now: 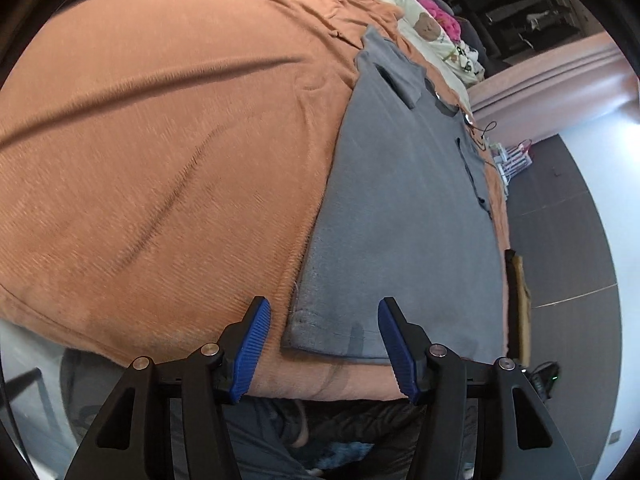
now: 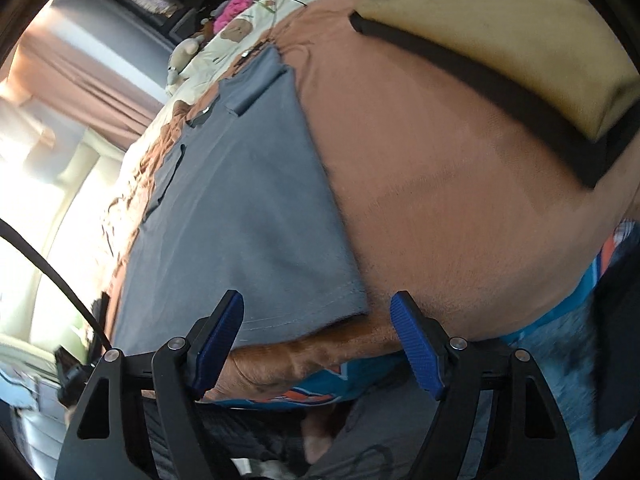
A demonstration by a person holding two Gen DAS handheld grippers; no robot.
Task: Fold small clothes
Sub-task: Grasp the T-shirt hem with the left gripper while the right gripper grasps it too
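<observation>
Your bed (image 1: 160, 160), under one ribbed orange blanket, carries one grey shirt (image 1: 400, 208), flat and smooth, hem at the near edge. Each hand-held gripper, left (image 1: 325, 346) and right (image 2: 318, 344), has its blue ridged pads apart, straddling a hem corner, gripping nothing. One tan cushion (image 2: 500, 32) lies beside it.
</observation>
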